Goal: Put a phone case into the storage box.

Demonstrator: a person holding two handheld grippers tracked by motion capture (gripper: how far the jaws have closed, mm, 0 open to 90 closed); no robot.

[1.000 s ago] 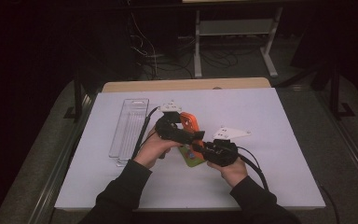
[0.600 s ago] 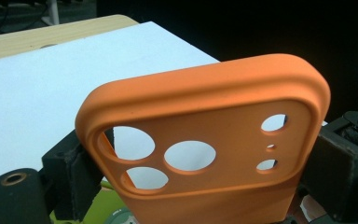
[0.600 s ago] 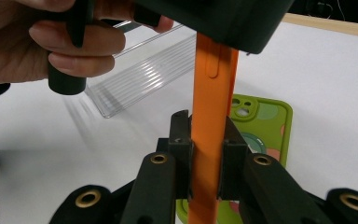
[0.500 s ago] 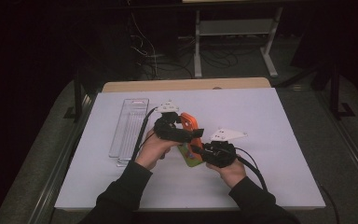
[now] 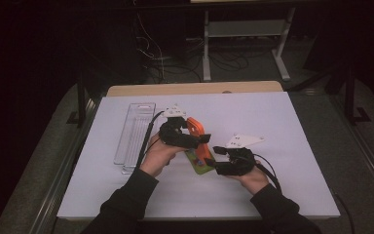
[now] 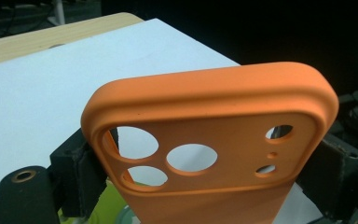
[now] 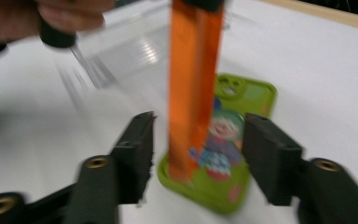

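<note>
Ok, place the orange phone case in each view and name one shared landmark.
High view: orange phone case, centre, in the left gripper.
Left gripper view: fills the middle, clamped at both sides.
Right gripper view: edge-on, top centre.
Shared landmark: green phone case beneath it.

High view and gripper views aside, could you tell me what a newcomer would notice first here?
The orange phone case stands out, clamped by its sides in the left gripper mid-table. Beneath it lies a green phone case with a clown picture on the white sheet, between the right gripper's open jaws.

A clear plastic tray (image 5: 135, 132) lies on the white sheet (image 5: 292, 126) covering the wooden table (image 5: 195, 88); a metal stand (image 5: 243, 34) sits beyond.
</note>
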